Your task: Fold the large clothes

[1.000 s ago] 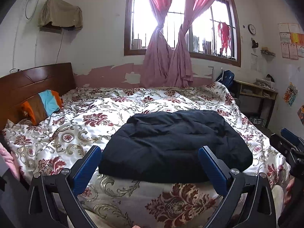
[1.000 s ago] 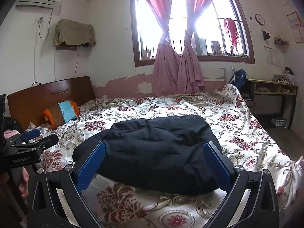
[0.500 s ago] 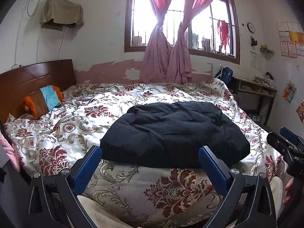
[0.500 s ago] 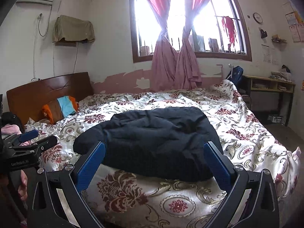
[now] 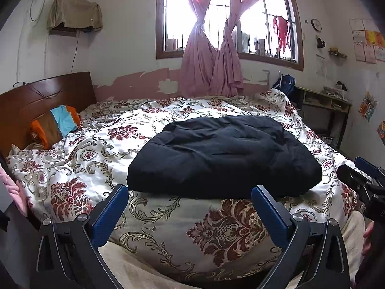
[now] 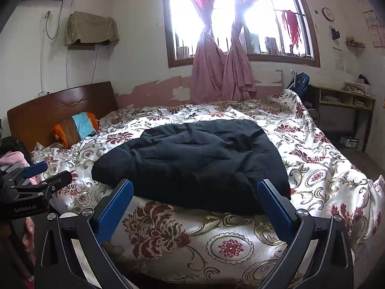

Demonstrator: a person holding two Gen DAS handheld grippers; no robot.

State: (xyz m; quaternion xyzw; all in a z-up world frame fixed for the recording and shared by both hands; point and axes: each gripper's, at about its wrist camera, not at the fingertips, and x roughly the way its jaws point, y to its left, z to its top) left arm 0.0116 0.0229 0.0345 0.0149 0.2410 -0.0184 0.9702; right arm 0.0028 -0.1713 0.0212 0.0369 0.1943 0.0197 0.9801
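Jacket [image 5: 223,159] — black, padded, folded into a thick bundle — lay on the floral quilt [image 5: 79,168] near the bed's front edge, its near side just above where the quilt dropped over the side. My left gripper [image 5: 190,207] hung in front of that edge with its blue fingers [image 5: 110,214] wide apart, nothing between them and nothing touching them; the bundle showed in the gap beyond, well short of the tips. My right gripper [image 6: 196,207] was held the same way, blue fingers [image 6: 276,214] spread and empty, facing the jacket [image 6: 192,163] from slightly further right, so the quilt [image 6: 320,168] ran off to that side. Each gripper showed at the edge of the other's view: the right one at the far right of the left camera, the left one at the far left of the right camera, both low beside the bed and apart from the cloth. At the head of the bed a striped pillow [image 5: 55,125] in orange, brown and blue leaned on the dark wooden headboard [image 5: 43,98]. Behind the bed, pink curtains [image 5: 211,60] were knotted in the middle of a barred window [image 5: 228,19] — bright, washed out. A wooden desk [image 6: 341,101] stood against the right wall past the foot of the bed, and a cloth-covered unit [image 6: 91,29] sat high on the left wall.
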